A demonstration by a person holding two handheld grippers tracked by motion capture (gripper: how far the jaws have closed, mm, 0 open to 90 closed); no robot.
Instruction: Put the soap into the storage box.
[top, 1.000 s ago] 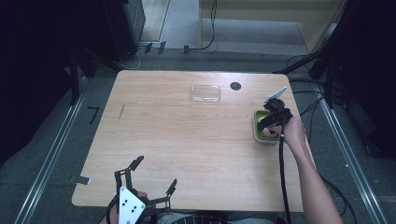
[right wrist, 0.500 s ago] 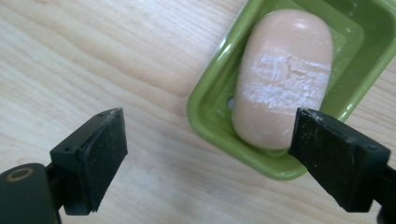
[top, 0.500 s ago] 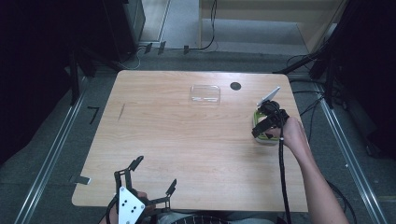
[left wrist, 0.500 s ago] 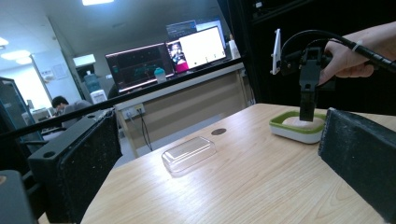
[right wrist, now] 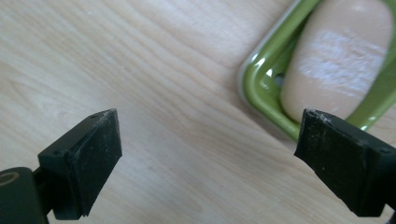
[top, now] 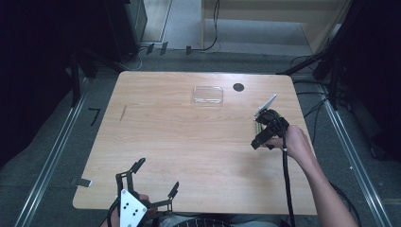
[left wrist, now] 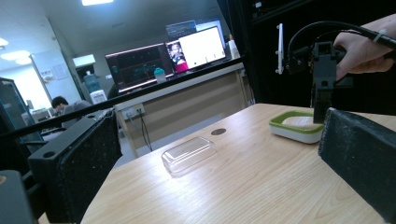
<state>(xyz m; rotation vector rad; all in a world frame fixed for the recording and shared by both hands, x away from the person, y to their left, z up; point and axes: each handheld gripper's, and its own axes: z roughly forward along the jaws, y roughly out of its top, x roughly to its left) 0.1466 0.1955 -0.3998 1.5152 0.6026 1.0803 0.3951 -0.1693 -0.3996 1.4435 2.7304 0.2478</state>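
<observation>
The right tongs (top: 257,142) are hanging over the desk (top: 179,142), pointing down, right beside the green dish (right wrist: 261,79). Their two black jaws have just been opening, and now they are standing wide apart with nothing between them, just bare wood below. It looks like they are finished with the dish for now, because the dish is sitting flat by itself. A pale, soap-like block (right wrist: 336,56) is lying inside the dish, so it is not sliding around on the wood. In the left gripper view the dish (left wrist: 296,128) is resting near the far right side of the desk, with the right tongs (left wrist: 320,112) just over its near edge.

The left tongs (top: 153,177) are waiting at the near edge of the desk, far away from the dish. Their jaws are spread open and are holding nothing. They are probably staying low and out of the way so the other hand has room.

A clear plastic lid (top: 208,94) is lying flat toward the back of the desk, well apart from the dish. It may be the dish's cover, waiting to be picked up. A small dark round hole (top: 238,87) is sitting just beside it.
</observation>
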